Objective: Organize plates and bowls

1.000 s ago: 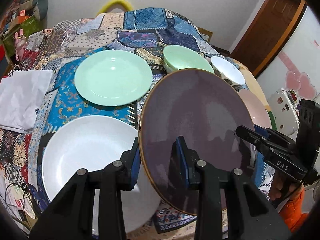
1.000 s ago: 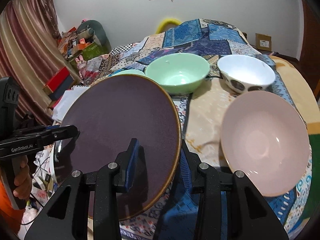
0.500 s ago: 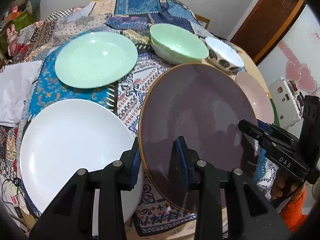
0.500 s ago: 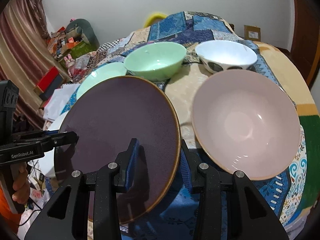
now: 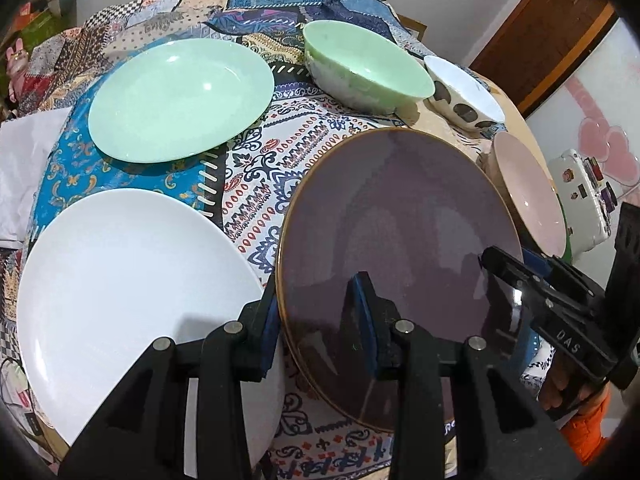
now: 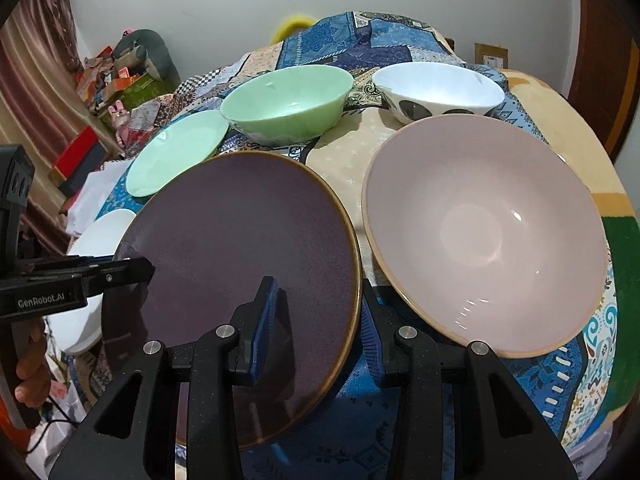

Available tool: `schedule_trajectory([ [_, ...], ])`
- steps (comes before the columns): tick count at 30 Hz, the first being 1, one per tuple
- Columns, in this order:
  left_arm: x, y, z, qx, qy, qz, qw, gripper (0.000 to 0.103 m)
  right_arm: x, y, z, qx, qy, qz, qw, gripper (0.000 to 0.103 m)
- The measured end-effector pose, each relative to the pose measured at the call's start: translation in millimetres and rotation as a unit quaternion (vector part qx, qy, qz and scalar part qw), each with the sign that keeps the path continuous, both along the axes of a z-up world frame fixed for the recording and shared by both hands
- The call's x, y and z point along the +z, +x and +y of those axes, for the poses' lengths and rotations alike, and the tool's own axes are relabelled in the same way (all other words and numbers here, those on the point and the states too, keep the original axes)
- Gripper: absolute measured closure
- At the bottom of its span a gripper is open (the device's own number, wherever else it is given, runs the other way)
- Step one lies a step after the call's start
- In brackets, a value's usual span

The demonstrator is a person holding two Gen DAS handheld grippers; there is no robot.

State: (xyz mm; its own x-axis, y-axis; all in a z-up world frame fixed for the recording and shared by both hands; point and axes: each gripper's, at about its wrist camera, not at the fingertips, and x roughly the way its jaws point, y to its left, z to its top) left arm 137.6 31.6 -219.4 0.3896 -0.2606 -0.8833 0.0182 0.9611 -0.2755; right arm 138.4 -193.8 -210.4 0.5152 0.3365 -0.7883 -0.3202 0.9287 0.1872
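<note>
Left wrist view: I hold the dark plate [image 5: 400, 216] clamped at opposite rims by left gripper [image 5: 320, 324] and right gripper [image 6: 316, 320], above the worktop [image 5: 276, 156]; nothing stacked yet.

Both views are bright and evenly lit, with the light coming from above. Small white glare spots sit on the pink bowl [image 6: 484, 236] and the green plate [image 5: 180, 98]. The purple plate [image 5: 396, 248] shows soft dim reflections. Shadows under the dishes are soft. The fisheye lens bends the edges strongly, and the corners are black. The focus is sharp, without motion blur.
</note>
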Motion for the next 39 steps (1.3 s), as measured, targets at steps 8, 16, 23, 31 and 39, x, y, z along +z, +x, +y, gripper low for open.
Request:
schedule_trajectory([
  [8, -8.3, 7.3, -1.1, 0.001, -0.002, 0.010, 0.9999, 0.068, -7.2, 1.5, 1.0, -0.005, -0.013, 0.010, 1.000, 0.064],
  [16, 0.2, 2.5, -6.6, 0.002, 0.025, -0.007, 0.9997, 0.068, 2.1, -1.9, -15.2, -0.013, 0.018, 0.009, 1.000, 0.064],
  [23, 34.2, -9.4, -5.3, 0.004, 0.033, -0.055, 0.9980, 0.060, 16.6, -9.9, -11.6, 0.001, 0.027, -0.005, 1.000, 0.063],
  [31, 70.3, -33.0, -2.6, 0.011, 0.058, -0.108, 0.9924, 0.047, 36.1, -17.7, 0.7, 0.017, 0.034, -0.031, 0.999, 0.062],
  [39, 99.0, -61.8, 20.1, 0.040, 0.078, -0.145, 0.9856, 0.038, 59.5, -22.0, 24.6, 0.047, 0.046, -0.069, 0.995, 0.049],
])
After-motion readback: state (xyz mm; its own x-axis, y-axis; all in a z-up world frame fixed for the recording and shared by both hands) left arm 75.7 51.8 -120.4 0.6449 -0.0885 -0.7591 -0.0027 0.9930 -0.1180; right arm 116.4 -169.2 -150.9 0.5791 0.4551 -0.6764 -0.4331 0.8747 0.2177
